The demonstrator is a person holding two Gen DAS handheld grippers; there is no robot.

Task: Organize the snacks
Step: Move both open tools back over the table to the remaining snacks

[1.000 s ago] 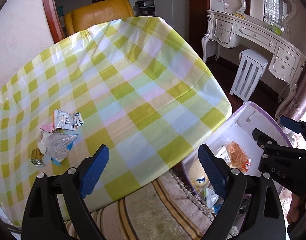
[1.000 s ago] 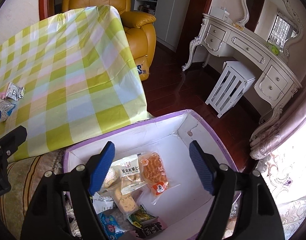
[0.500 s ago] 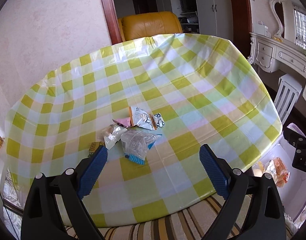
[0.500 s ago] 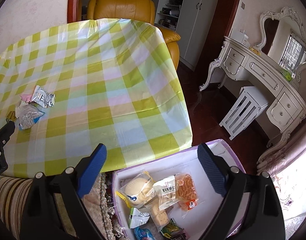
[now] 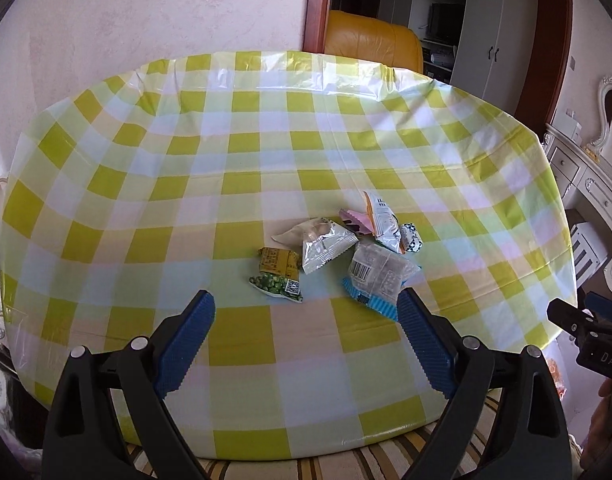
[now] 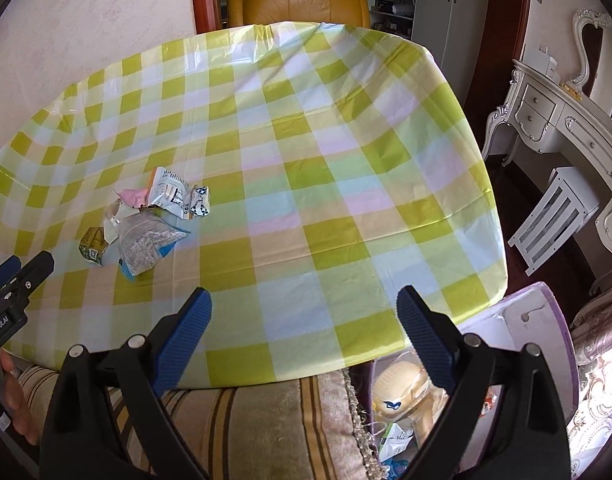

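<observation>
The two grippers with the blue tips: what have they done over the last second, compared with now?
Both swung left, away from the purple-rimmed box of snacks and toward the checked table. The left gripper now faces the pile of snack packets; the right gripper faces the table edge, the box at its right. Nothing was grasped or released. Both jaws stayed open and empty, and the packets lie as before.

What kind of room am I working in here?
Likely a home living area or bedroom: checked tablecloth holding snacks, yellow leather armchair, ornate white dressing table.
</observation>
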